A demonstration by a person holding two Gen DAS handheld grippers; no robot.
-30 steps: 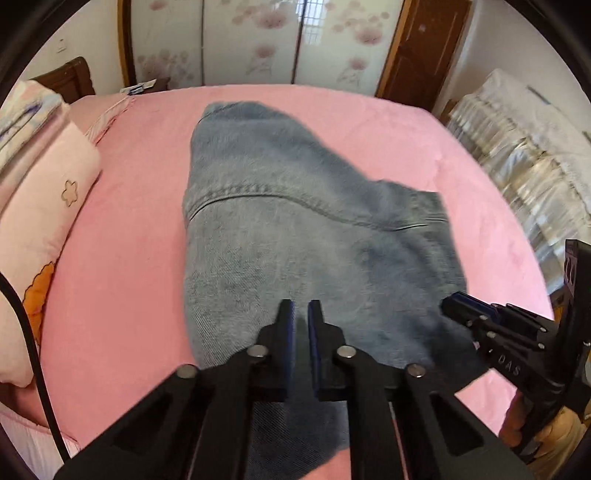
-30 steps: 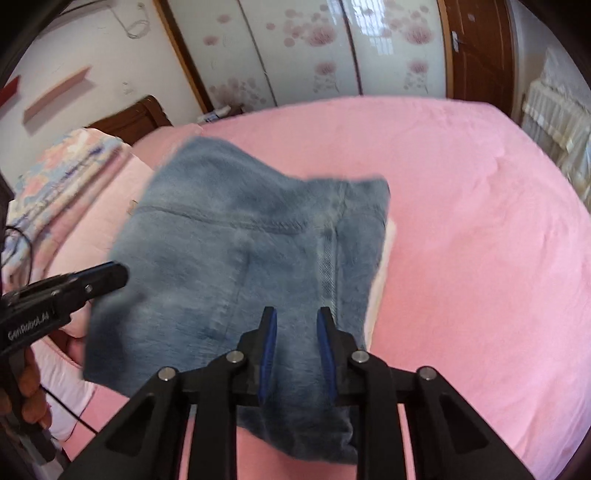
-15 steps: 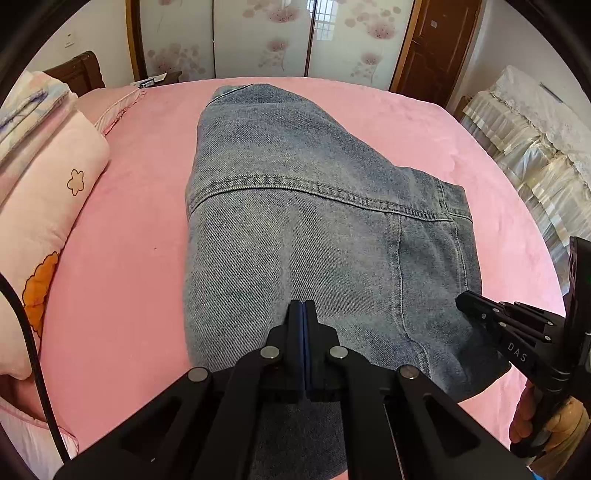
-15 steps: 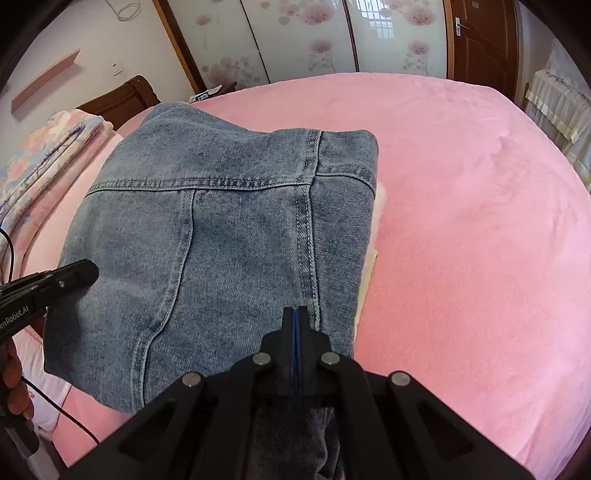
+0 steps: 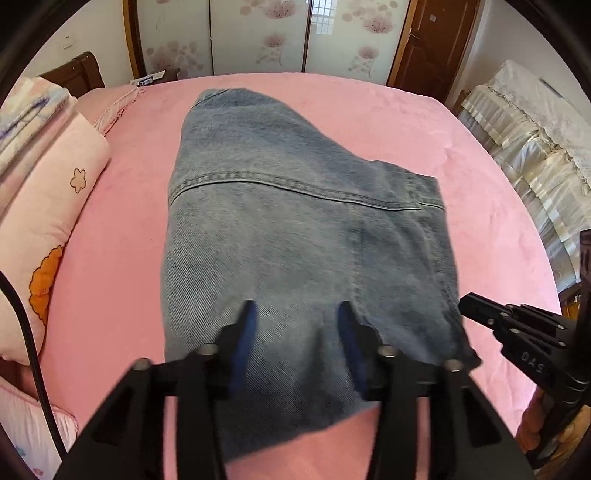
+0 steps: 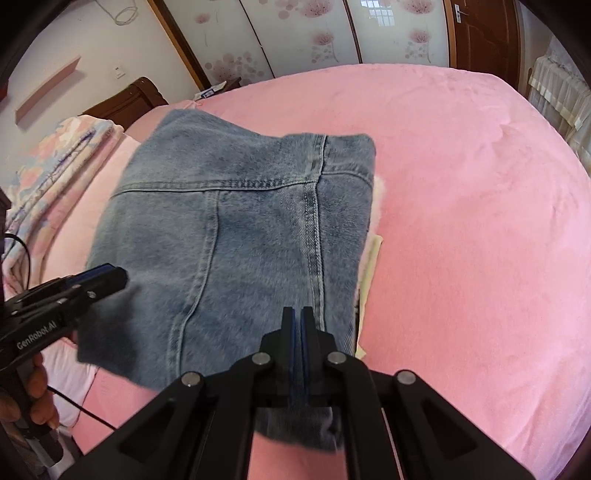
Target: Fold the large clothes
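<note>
A pair of blue denim jeans [image 5: 295,229] lies folded on the pink bed [image 5: 110,295], the near edge toward me. My left gripper [image 5: 295,314] is open, its jaws spread over the near edge of the jeans with nothing held. It also shows in the right wrist view [image 6: 110,275]. My right gripper [image 6: 297,314] is nearly shut at the jeans' [image 6: 240,229] near right edge, and denim shows below its jaws. It also shows in the left wrist view [image 5: 467,301]. A pale lining pokes out at the jeans' right side [image 6: 373,258].
Pink pillows and folded blankets [image 5: 40,177] lie along the bed's left side. A wooden headboard [image 6: 125,103] and floral sliding doors [image 5: 258,33] stand behind. A cream covered sofa [image 5: 535,147] sits to the right. A black cable [image 5: 26,332] hangs at the left.
My left gripper has opened from shut half a second ago and let go of the jeans. The right gripper stays closed on the denim edge. The jeans' near edge has dropped slightly.
</note>
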